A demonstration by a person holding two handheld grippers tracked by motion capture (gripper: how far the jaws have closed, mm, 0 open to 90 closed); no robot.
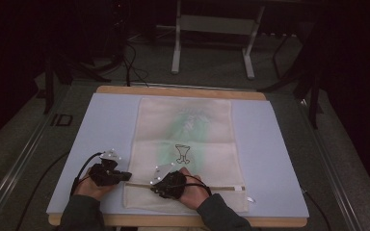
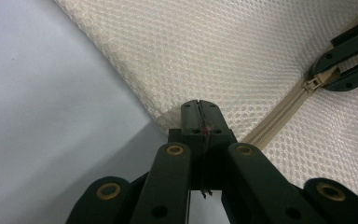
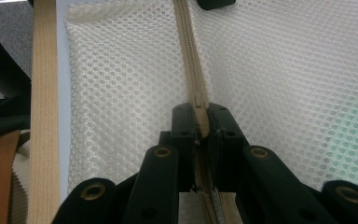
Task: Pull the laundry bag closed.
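At the bench's six o'clock edge, your right claw (image 3: pixel 200 122) pinches the mesh bag's (image 1: pixel 185 125) zipper pull (image 3: pixel 200 119) while the left claw (image 2: pixel 200 116) clamps its corner; a thin grip may slip.

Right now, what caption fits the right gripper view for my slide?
Right gripper shut on the zipper pull of a cream mesh bag lying on the table.

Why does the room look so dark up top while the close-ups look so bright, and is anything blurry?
High view: dim surroundings, lit mesh bag soft in detail. Left gripper view: bright weave, the right gripper beyond slightly soft. Right gripper view: zipper pull sharp, near joints blurred.
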